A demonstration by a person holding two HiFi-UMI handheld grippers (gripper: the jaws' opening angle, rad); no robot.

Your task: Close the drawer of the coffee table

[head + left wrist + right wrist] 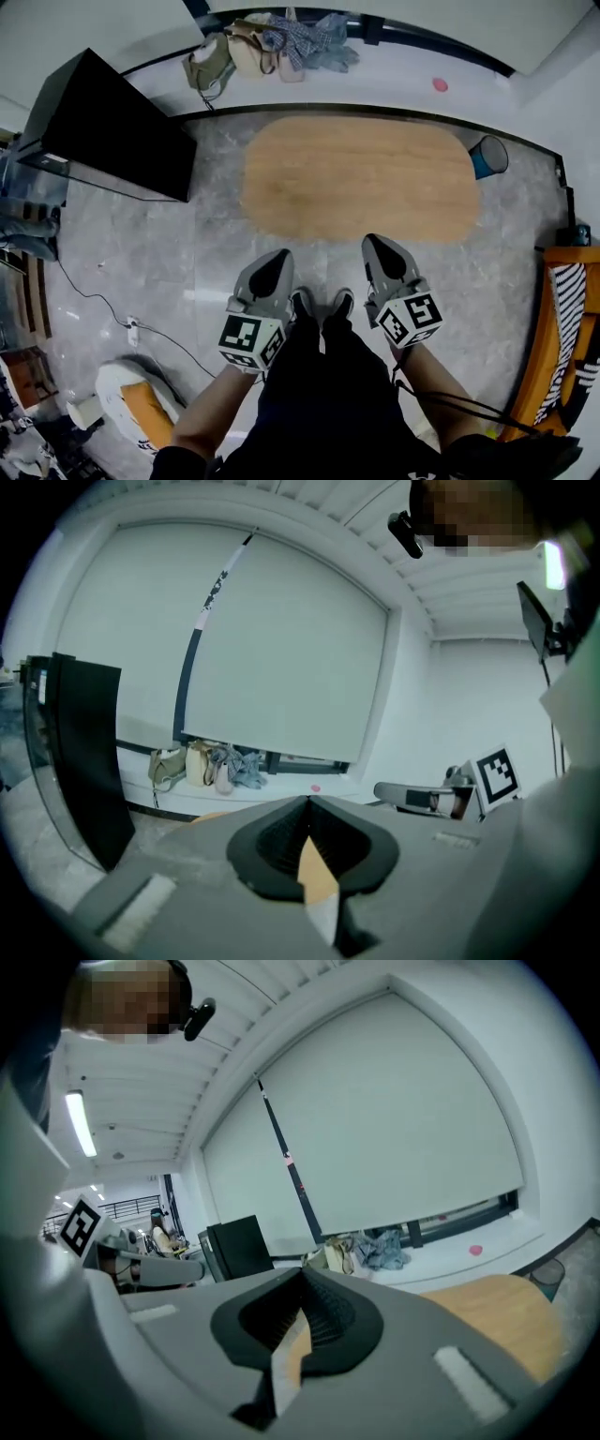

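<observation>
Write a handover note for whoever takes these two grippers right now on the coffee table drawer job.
Left gripper: jaws shut, nothing between them, held up in front of the body.
Right gripper: the same, shut and empty.
Coffee table: directly ahead, just past the feet; neither gripper touches it.
Done: no drawer sticks out past the tabletop in the head view, so it looks closed.
Left: the drawer front is hidden from above; check that it sits flush and push it in if not.

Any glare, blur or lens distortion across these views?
Head view: fisheye curves the edge of the floor, pale glare streak on it. Left gripper view: black vignette corners, left gripper soft up close. Right gripper view: same vignette, ceiling light blown out.
</observation>
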